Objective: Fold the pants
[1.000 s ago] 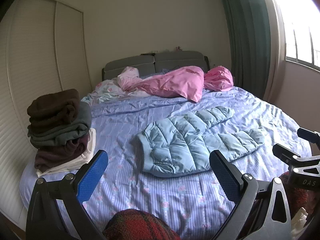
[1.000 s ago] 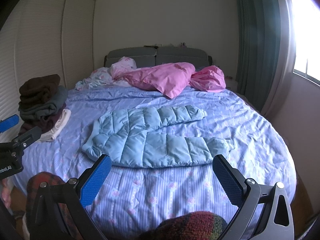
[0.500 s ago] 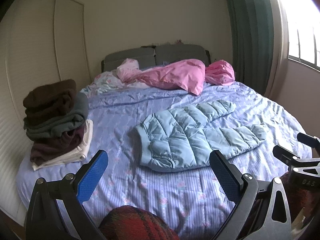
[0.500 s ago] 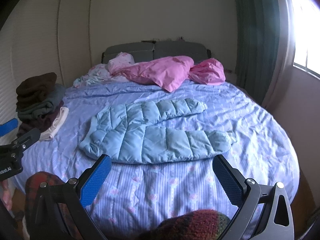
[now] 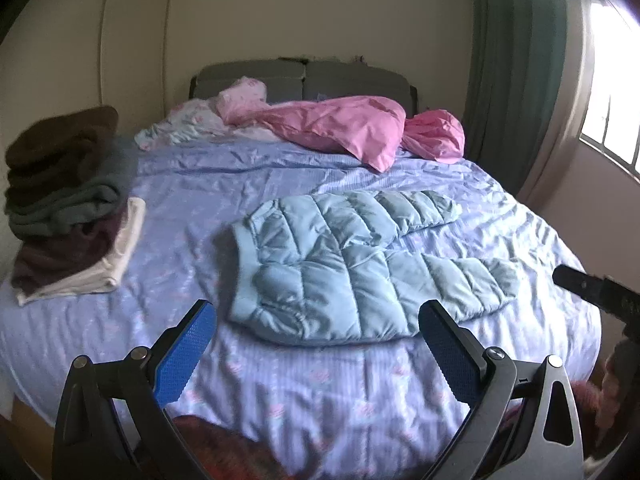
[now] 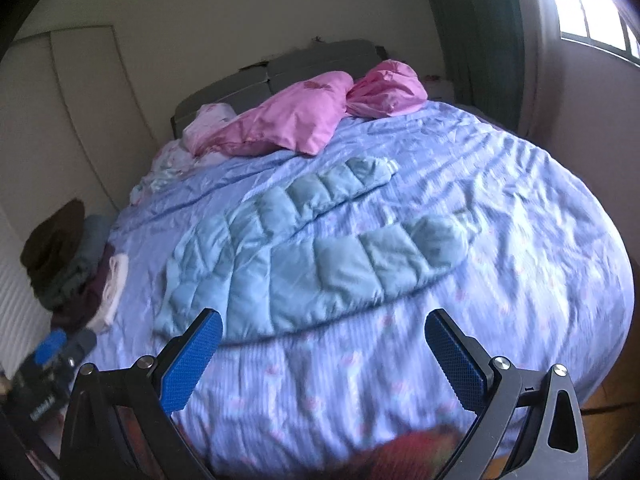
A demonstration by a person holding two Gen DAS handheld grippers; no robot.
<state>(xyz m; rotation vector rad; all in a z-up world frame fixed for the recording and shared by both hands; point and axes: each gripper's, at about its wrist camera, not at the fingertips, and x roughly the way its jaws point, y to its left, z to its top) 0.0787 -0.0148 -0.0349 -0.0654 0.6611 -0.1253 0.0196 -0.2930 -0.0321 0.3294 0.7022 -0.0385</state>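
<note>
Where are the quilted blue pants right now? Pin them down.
The quilted blue pants lie flat mid-bed on the lavender sheet, right of the folded clothes stack, nearer than the pink bedding, just beyond both open grippers.

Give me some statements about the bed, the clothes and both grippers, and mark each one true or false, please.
1. The light blue quilted pants lie spread on the bed. True.
2. The left gripper is shut on the pants. False: it is open and holds nothing.
3. A stack of folded clothes sits at the bed's left side. True.
4. The right gripper is open. True.
5. The pink bedding covers the pants. False: it lies apart, near the headboard.
</note>
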